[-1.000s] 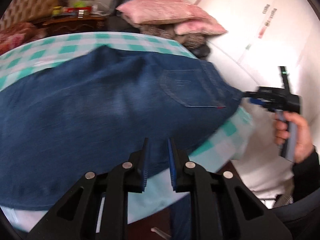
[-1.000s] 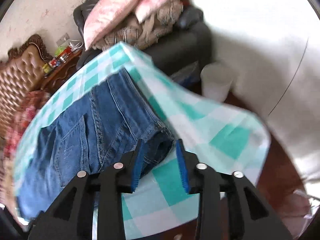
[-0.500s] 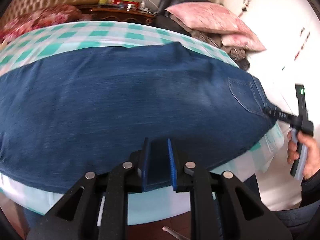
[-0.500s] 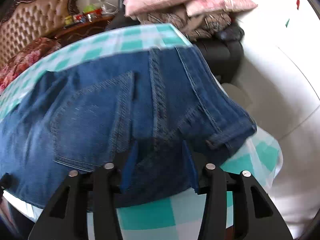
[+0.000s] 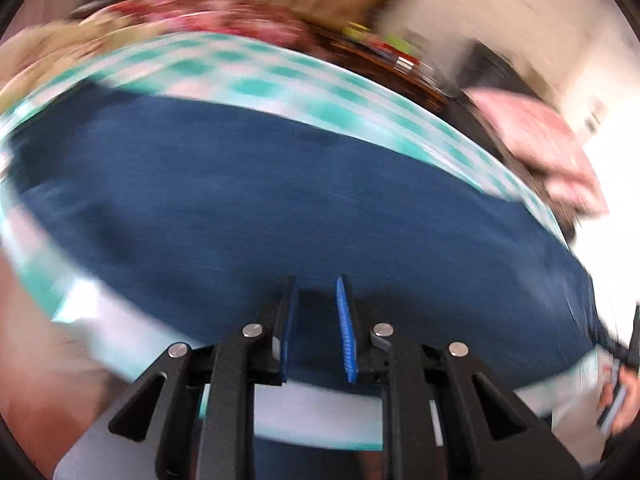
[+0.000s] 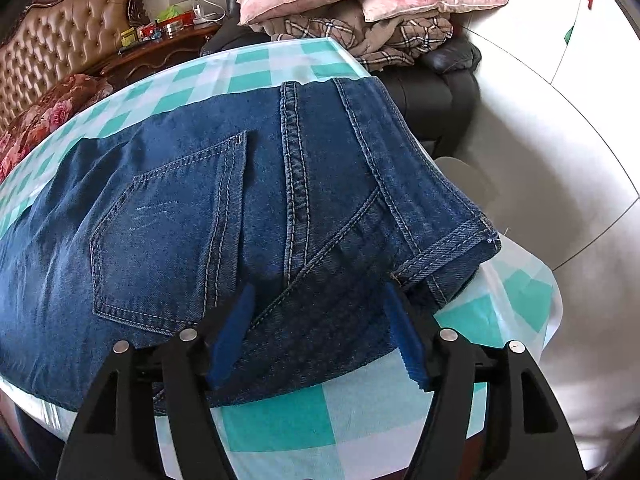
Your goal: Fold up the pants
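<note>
**Waist released, jeans lying long across the bench**

Your right hand-held gripper (image 6: pixel 320 332) is letting go: its jaws are opening wide over the waistband end of the jeans (image 6: pixel 224 216), with denim lying between the blue pads (image 6: pixel 234 332) but no longer pinched. Just ahead of that gripper you see the back pocket (image 6: pixel 168 232) and the centre seam, and the waistband corner sits close to the bench's (image 6: pixel 280 420) edge on the checked cloth.

Your left hand-held gripper (image 5: pixel 316 328) is narrow, its pads standing a small gap apart. Its view is badly smeared, so I cannot tell whether cloth is caught between them; the jeans stretch out ahead of it and away to both sides.

By my reading, the jeans are laid out flat, folded leg on leg, and the crosswise fold has not begun. For the next move, you need a firm pinch on one end, then carry it over to meet the other end, keeping the edges lined up.
</note>
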Demonstrator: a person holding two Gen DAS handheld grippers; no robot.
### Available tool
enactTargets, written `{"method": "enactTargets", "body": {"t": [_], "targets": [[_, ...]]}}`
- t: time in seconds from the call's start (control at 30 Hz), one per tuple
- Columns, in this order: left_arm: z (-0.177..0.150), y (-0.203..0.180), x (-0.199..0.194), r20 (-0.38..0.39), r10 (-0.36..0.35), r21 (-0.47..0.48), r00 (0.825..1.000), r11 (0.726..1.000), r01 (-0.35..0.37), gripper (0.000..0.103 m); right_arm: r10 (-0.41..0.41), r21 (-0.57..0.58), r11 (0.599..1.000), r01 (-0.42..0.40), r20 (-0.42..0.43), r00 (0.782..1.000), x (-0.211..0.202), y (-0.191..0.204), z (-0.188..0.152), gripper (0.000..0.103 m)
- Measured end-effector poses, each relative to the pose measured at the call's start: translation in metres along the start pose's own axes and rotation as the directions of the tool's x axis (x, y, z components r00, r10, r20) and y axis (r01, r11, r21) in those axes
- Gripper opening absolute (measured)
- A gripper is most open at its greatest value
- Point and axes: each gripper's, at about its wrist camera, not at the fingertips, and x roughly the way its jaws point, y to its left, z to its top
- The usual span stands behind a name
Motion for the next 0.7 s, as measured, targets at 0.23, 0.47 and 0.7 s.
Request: {"method": "enactTargets", "body": {"t": [0.23, 0.47, 0.7], "targets": [[0.027, 0.146, -0.061, 0.158, 0.131, -0.343, 0.979, 0.937, -0.07, 0.02, -0.022, 0.007, 1.0, 0.022, -0.017, 1.0, -0.002, 0.003, 0.003, 0.066], [0.051, 0.21, -0.066, 0.19, 0.107, -0.456, 0.976, 0.89, -0.008, 0.024, -0.005, 0.05, 0.999, 0.007, -0.042, 0.999, -0.011, -0.006, -0.001, 0.066], [0.065, 0.215, -0.046, 0.133, 0.101, -0.492, 0.986, 0.87, -0.022, 0.024, -0.011, 0.156, 0.988, 0.019, -0.051, 0.999, -0.02, -0.04, -0.011, 0.066]]}}
